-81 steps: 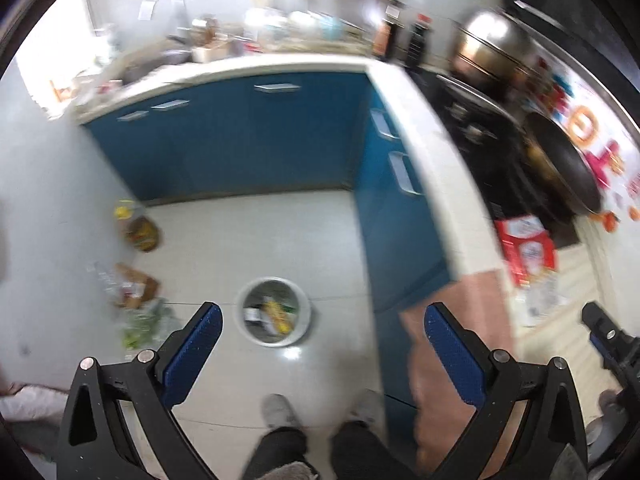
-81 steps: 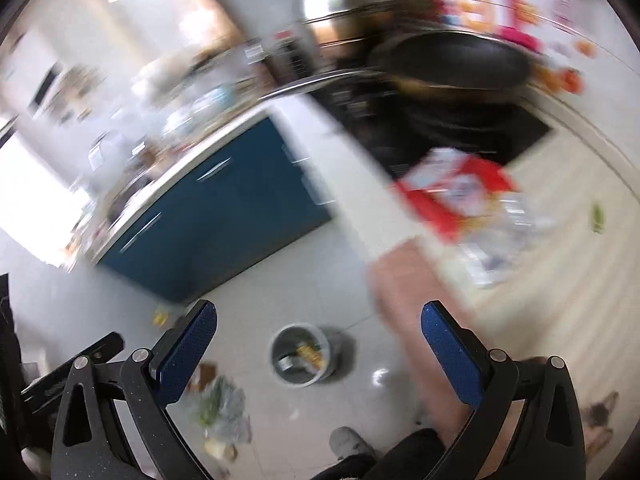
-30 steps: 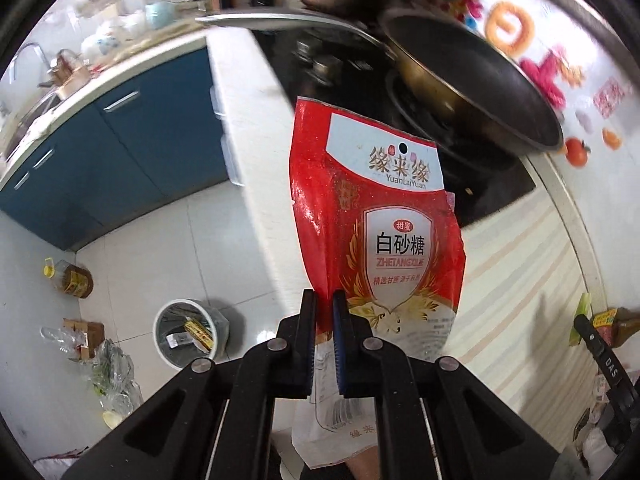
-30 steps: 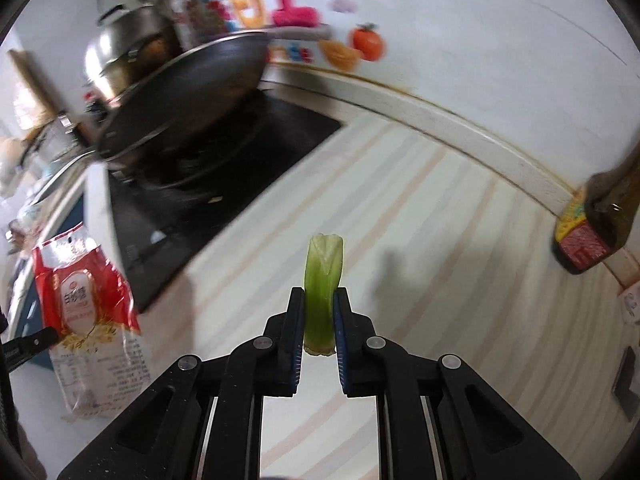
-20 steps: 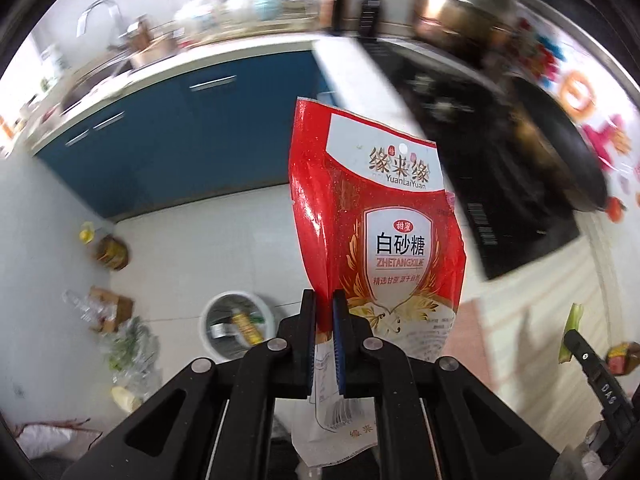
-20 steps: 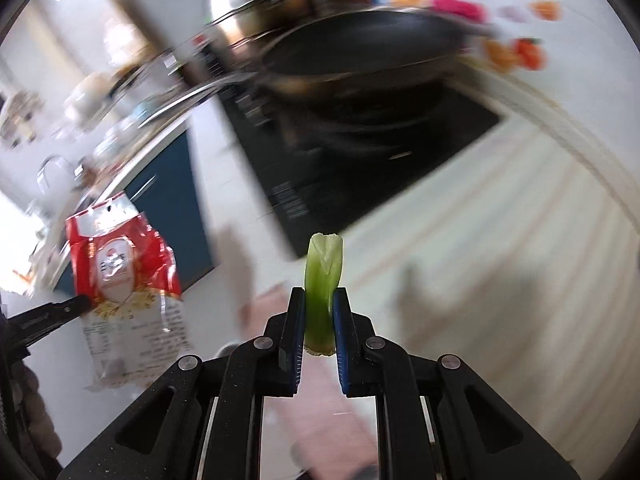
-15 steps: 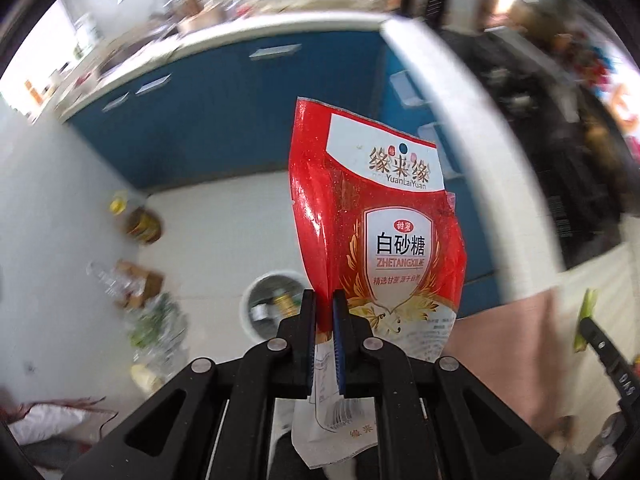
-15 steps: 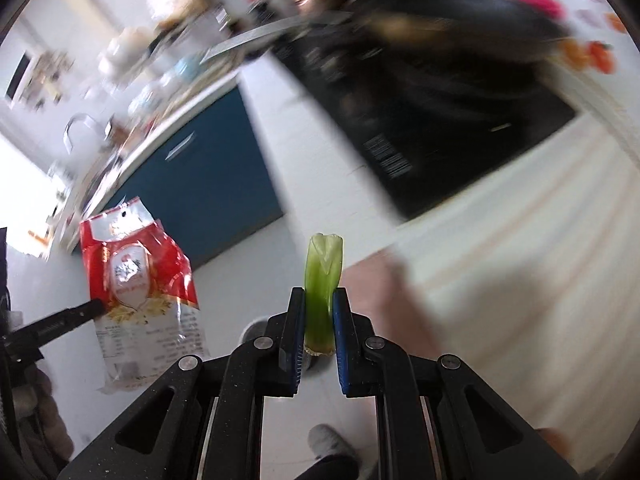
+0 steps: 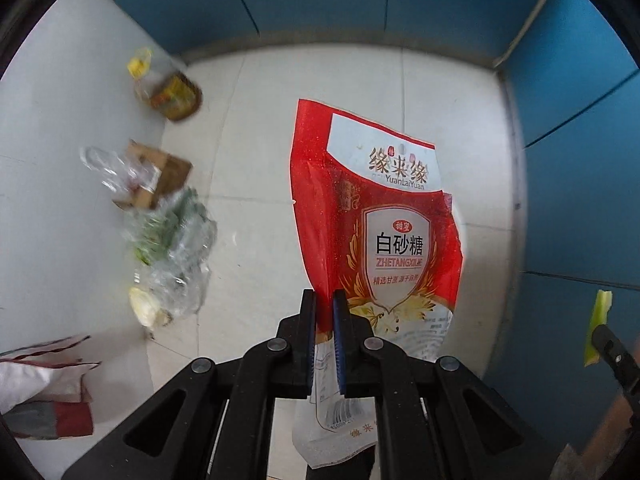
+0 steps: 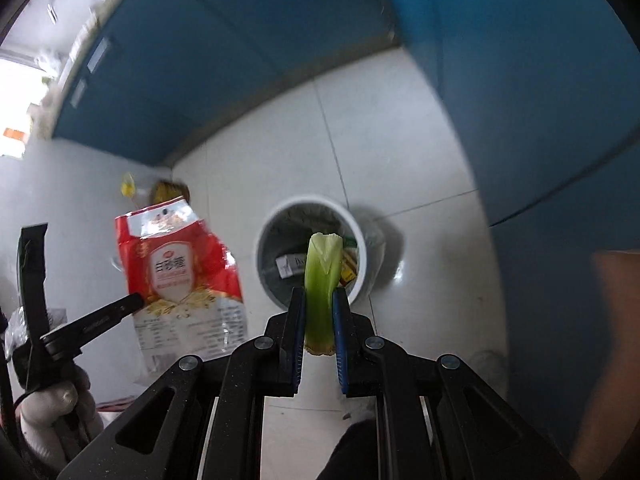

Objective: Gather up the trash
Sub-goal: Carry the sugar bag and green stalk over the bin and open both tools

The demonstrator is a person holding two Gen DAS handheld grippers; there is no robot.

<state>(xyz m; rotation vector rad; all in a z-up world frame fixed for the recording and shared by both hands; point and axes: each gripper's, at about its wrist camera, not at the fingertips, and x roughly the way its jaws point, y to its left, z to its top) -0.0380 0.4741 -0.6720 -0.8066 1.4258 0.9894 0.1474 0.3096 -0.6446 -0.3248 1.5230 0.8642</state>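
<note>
Both loads now carried from counter to floor: left gripper point(image 9: 324, 336) clamps sugar bag point(image 9: 376, 216); right gripper point(image 10: 318, 336) clamps green stalk point(image 10: 320, 280) over bin point(image 10: 310, 204), frame centre; drop due.

From the left wrist, the red sugar bag point(image 9: 372, 216) blocks the bin altogether. From the right wrist, the green stalk point(image 10: 320, 280) covers part of the white bin point(image 10: 360, 240), whose contents are too small to name. The floor clutter point(image 9: 168, 236) by the wall is blurred. The red-and-white cloth point(image 9: 44, 392) is cut off at the left edge.
</note>
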